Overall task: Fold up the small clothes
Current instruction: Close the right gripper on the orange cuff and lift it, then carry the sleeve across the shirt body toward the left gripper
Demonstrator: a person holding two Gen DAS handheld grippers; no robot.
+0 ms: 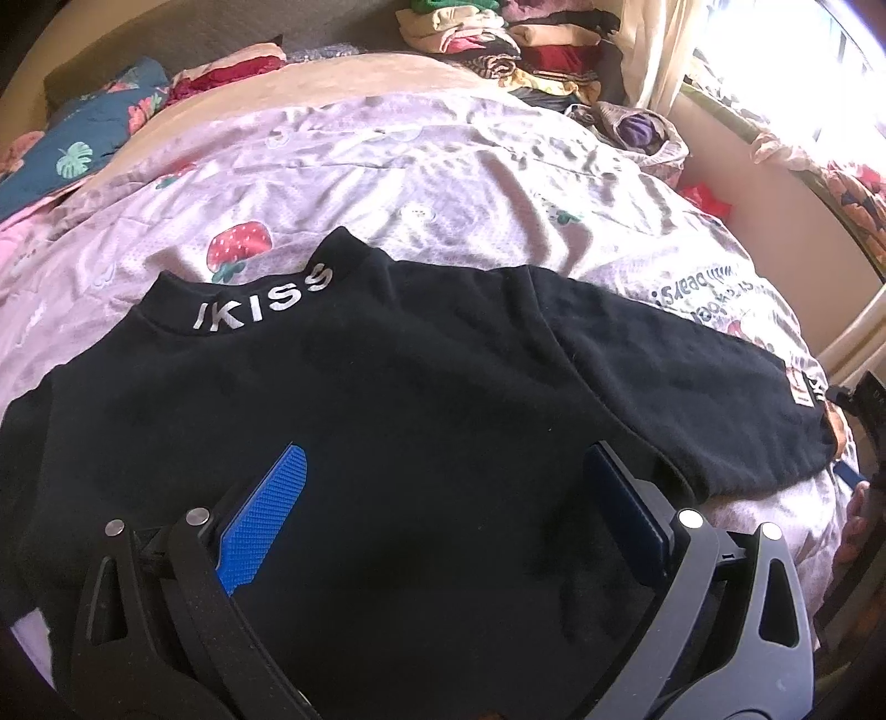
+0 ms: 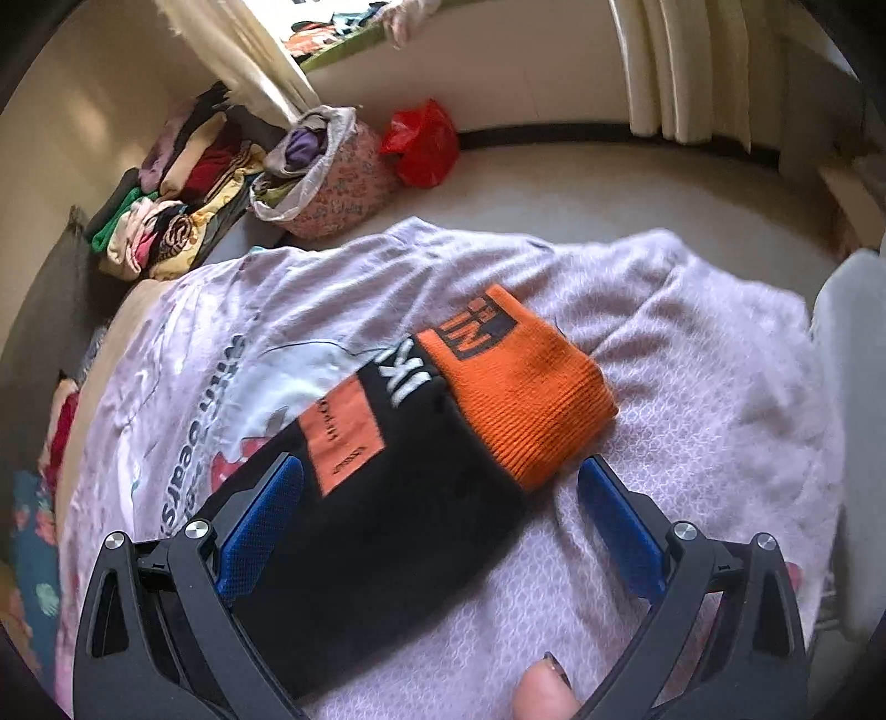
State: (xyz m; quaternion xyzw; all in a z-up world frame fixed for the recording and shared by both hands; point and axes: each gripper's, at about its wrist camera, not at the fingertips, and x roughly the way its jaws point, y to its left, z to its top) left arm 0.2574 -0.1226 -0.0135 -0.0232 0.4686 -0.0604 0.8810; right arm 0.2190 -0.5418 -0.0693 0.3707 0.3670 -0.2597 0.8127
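A small black top (image 1: 387, 399) with silver "KISS" lettering on its collar (image 1: 266, 302) lies flat on a pink strawberry-print bedsheet (image 1: 387, 183). Its right sleeve (image 1: 692, 382) stretches out to the right. My left gripper (image 1: 443, 459) hovers open over the body of the top, nothing between its blue pads. In the right wrist view the same sleeve (image 2: 387, 509) ends in an orange ribbed cuff (image 2: 526, 393) with an orange patch beside it. My right gripper (image 2: 443, 471) stands open, its jaws either side of the sleeve just short of the cuff.
Stacks of folded clothes (image 1: 498, 39) sit at the far end of the bed, next to a floral cloth bag (image 2: 326, 171) and a red plastic bag (image 2: 423, 141). A blue leaf-print quilt (image 1: 72, 149) lies at the left. A fingertip (image 2: 542, 692) shows at the bottom.
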